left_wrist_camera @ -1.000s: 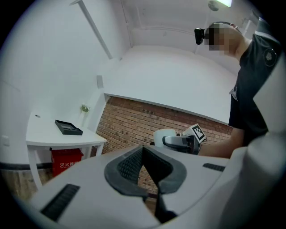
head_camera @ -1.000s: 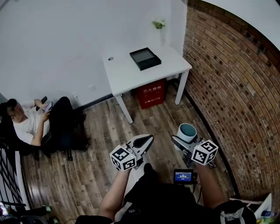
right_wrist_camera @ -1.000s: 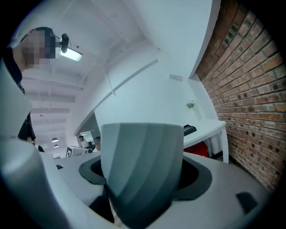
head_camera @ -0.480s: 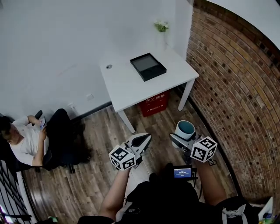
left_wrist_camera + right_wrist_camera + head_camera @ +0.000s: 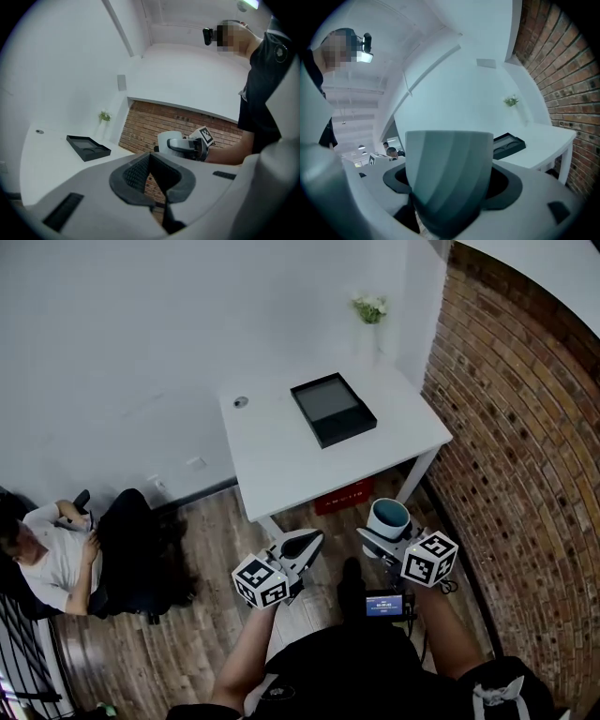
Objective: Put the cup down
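A white cup with a teal inside (image 5: pixel 388 517) stands upright in my right gripper (image 5: pixel 379 538), which is shut on its sides. It hangs in the air just before the front edge of the white table (image 5: pixel 281 460). In the right gripper view the cup (image 5: pixel 449 173) fills the middle between the dark pads (image 5: pixel 506 183). My left gripper (image 5: pixel 302 544) is shut with nothing in it, to the left of the cup and at about the same height. From the left gripper view I see its pads (image 5: pixel 136 174) pressed together, with the cup (image 5: pixel 168 141) beyond them.
A black tray (image 5: pixel 333 409) lies on the table's back right part, and a small plant (image 5: pixel 370 307) stands in the far corner. A small round thing (image 5: pixel 241 401) sits at the table's back left. A brick wall (image 5: pixel 525 474) runs along the right. A person (image 5: pixel 56 554) sits at the left.
The table has come closer and now lies just ahead of both grippers. The cup stays held in the right gripper; the left stays shut.
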The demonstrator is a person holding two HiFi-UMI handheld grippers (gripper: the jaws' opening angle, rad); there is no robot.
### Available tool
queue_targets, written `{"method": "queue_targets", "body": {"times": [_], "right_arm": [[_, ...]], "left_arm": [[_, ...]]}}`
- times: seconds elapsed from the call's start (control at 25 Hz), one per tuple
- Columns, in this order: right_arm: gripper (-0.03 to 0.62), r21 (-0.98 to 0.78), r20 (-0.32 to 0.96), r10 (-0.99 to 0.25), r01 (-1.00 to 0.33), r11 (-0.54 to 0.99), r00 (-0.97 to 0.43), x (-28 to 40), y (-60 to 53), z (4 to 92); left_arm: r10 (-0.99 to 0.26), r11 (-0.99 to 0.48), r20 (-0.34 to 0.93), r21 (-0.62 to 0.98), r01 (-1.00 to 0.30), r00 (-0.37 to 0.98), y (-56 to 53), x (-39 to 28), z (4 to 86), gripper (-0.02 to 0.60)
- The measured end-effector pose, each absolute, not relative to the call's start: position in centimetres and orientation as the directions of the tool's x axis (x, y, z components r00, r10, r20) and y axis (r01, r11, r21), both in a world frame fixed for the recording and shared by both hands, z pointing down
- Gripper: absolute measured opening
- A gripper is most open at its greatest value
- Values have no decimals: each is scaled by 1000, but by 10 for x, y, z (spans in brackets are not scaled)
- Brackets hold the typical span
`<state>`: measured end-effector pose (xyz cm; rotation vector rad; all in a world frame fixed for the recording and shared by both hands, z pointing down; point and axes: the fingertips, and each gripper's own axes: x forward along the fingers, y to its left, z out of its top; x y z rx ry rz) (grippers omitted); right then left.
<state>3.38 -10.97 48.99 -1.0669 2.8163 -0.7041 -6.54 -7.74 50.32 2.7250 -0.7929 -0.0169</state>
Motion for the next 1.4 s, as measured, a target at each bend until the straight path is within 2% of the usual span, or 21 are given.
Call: {"method": "queue_targets", "body": {"times": [0.32, 0.56, 1.4], "right_arm": [[399, -411, 109, -565, -554, 724, -818, 33, -252, 478], [399, -418, 113, -534, -528, 739, -838, 33, -317, 477], [399, -415, 128, -569, -565, 713, -812, -4, -371, 470]], "left_arm": [[-563, -786, 47, 277, -553, 825, -216, -52, 486, 8], [-592, -765, 52, 280, -580, 804, -281, -50, 481, 8], [-547, -786, 50, 312, -534, 836, -343, -76, 481, 8]]}}
